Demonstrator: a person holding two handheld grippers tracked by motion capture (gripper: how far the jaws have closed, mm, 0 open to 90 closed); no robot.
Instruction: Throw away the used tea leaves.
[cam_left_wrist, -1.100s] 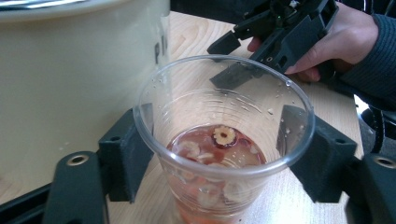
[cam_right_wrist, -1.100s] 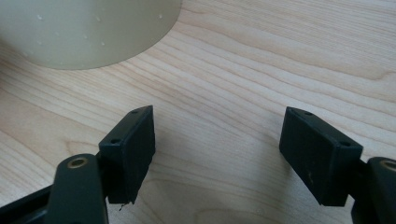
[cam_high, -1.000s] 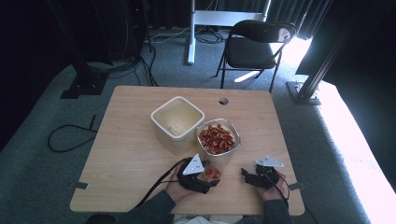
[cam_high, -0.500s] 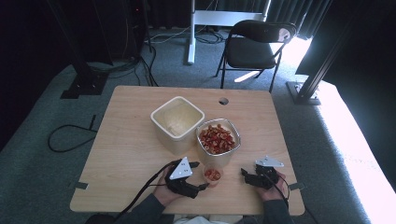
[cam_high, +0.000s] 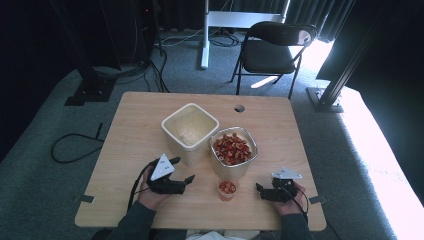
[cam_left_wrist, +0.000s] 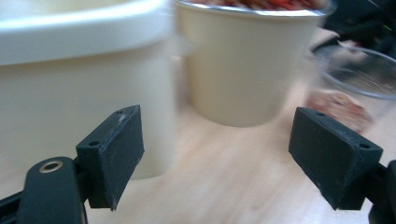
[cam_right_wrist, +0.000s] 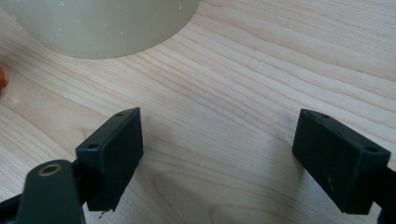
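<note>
One small clear cup (cam_high: 227, 189) of red pieces stands alone at the near edge of the desk (cam_high: 135, 125), just in front of the tub of red pieces (cam_high: 233, 148), with the empty cream tub (cam_high: 190, 127) to the left. A second ago the left hand-held gripper (cam_high: 185, 179) was at that cup; it has since drawn away leftward, jaws released and empty, so the cup looks set down and finished with. Right of the cup, the right hand-held gripper (cam_high: 259, 189) rests low over bare wood, spread wide and holding nothing.

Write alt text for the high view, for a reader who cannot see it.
A person's hands hold the left gripper and the right gripper, both open, on a wooden table, flanking a small clear cup of red pieces. Behind it stand an empty cream tub and a tub of red pieces.
</note>
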